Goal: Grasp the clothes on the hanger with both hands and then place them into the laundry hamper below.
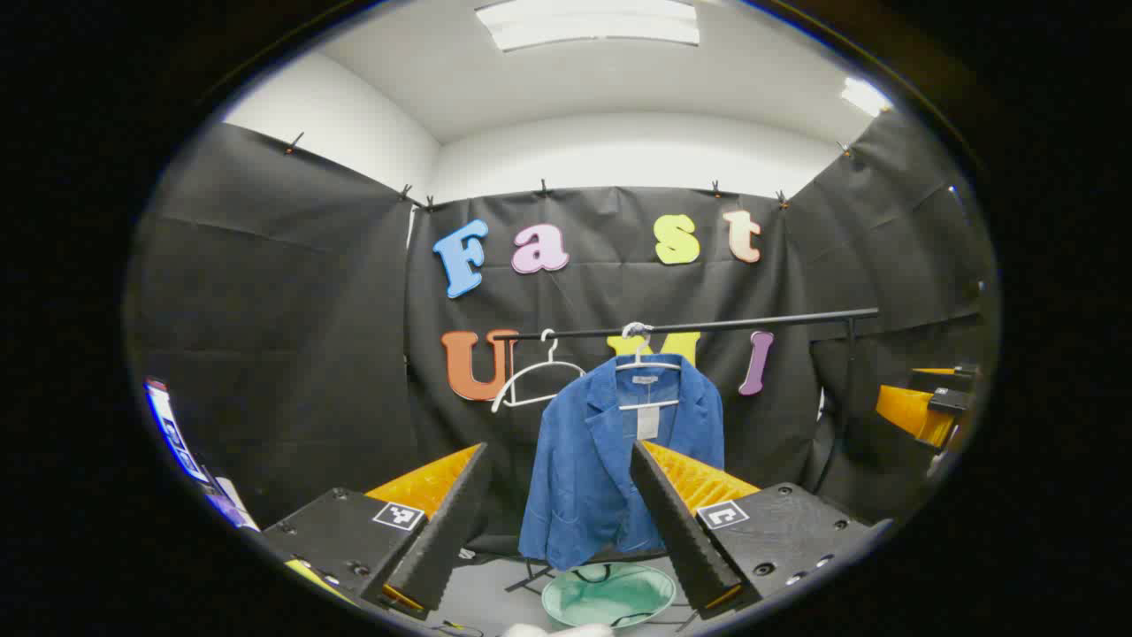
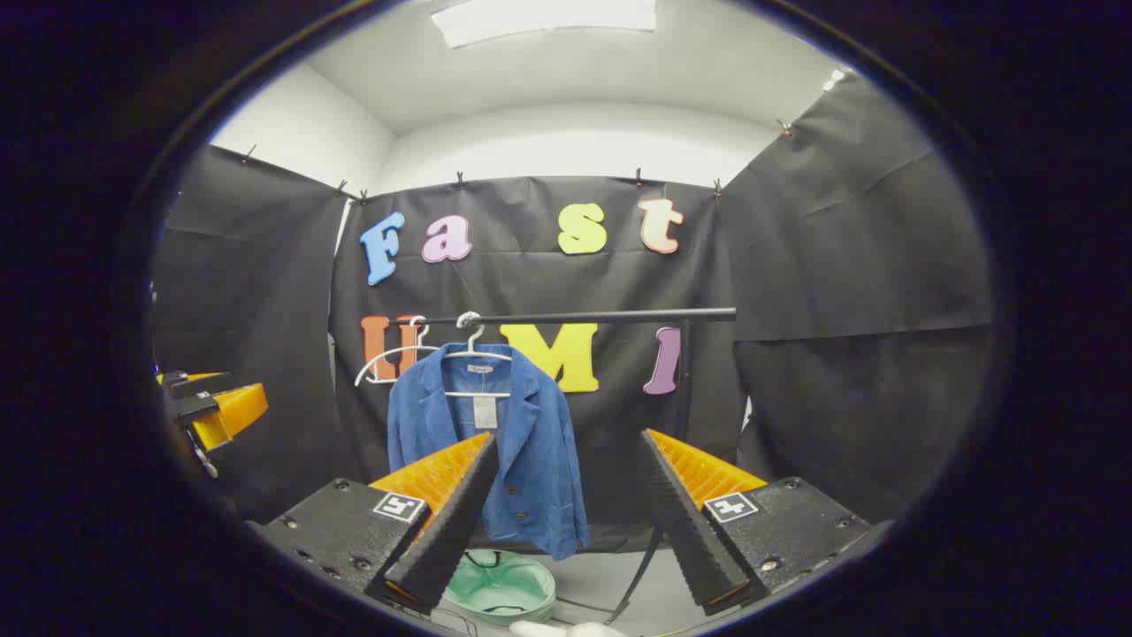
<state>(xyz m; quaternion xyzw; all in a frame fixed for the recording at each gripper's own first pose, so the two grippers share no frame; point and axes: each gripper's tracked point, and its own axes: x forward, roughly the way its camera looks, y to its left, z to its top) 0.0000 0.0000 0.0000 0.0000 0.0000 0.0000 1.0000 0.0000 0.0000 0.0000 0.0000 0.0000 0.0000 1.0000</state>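
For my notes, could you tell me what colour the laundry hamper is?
The hamper is pale mint green, clearest in the left gripper view.

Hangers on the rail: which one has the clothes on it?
The white hanger carrying the blue jacket. The other white hanger beside it, toward the rail's free end, hangs bare.

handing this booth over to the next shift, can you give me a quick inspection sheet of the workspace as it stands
surface: grey floor under the rail.
job's things: blue jacket hangs on a white hanger from the black rail; green hamper sits on the floor below it, open.
clutter: a spare white hanger on the rail beside the jacket, bare.
grippers: left gripper and right gripper both have jaws open, short of the jacket, holding nothing.
cables: dark cord lying at the hamper rim; what it is cannot be told.
surroundings: black cloth wall, white ceiling with a light panel.
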